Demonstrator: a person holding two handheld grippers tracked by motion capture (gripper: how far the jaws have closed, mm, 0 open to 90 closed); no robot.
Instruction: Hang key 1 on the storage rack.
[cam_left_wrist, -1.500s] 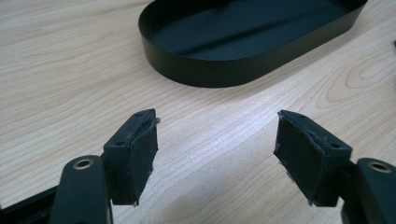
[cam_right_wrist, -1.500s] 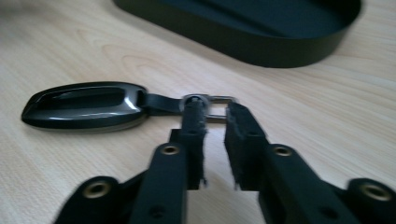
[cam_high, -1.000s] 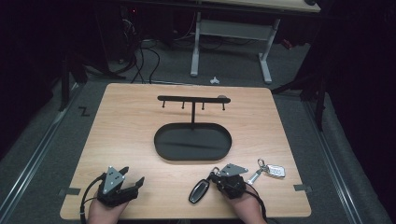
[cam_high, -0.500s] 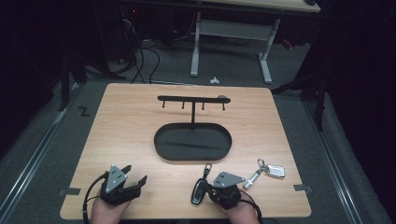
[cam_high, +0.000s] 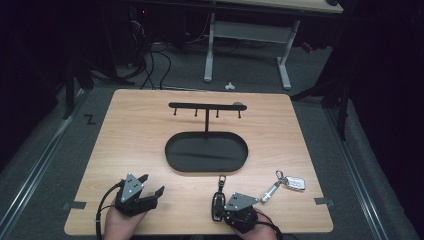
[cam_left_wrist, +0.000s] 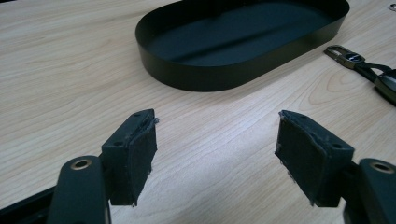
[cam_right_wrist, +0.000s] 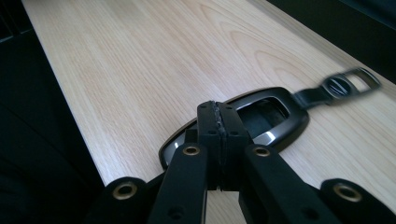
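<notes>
— Where the black car key (cam_high: 217, 204) lies, is that the table's (cam_high: 130, 130) near edge?
— Yes, flat on the wood, just beside the right gripper (cam_right_wrist: 218, 122), whose jaws are pressed together over it, pinching nothing.
— And the left gripper (cam_left_wrist: 215, 140)?
— Jaws spread wide above bare wood, the black tray (cam_left_wrist: 243, 42) ahead; a second key (cam_high: 290, 182) lies well to the right.
</notes>
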